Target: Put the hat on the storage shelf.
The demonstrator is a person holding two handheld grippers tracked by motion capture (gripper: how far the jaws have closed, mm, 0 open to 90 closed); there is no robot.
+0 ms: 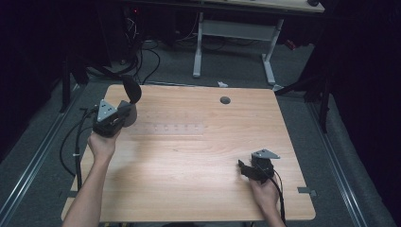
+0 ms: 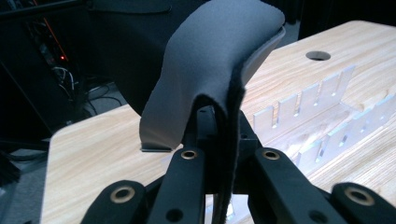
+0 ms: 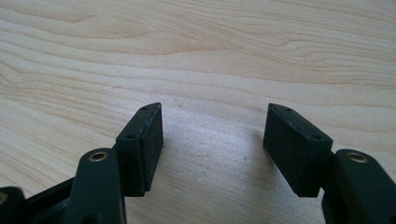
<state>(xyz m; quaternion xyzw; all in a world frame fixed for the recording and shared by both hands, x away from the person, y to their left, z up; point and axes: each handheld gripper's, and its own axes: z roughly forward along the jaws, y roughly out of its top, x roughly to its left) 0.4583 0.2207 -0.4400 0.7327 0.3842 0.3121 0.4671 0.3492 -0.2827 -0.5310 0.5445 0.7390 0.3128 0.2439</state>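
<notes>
High view: the left gripper [image 1: 124, 106] held a dark grey pad [image 1: 132, 90] above the table's [image 1: 189, 170] far-left corner, just beside a clear slotted rack [image 1: 165, 127], while the right gripper [image 1: 246, 171] rested low near the right edge. Left gripper view: the jaws pinched the pad [image 2: 210, 70], which draped over them, with the rack [image 2: 322, 116] beyond; the step in hand was probably carrying, and the next move called for lining the pad up with a slot. Right gripper view: the jaws stood spread and empty over bare wood [image 3: 196, 56]; the room around was dark, with cables on the floor.

One grey pad [image 2: 205, 65], one clear divider tray [image 2: 322, 116], one table [image 1: 198, 156].
</notes>
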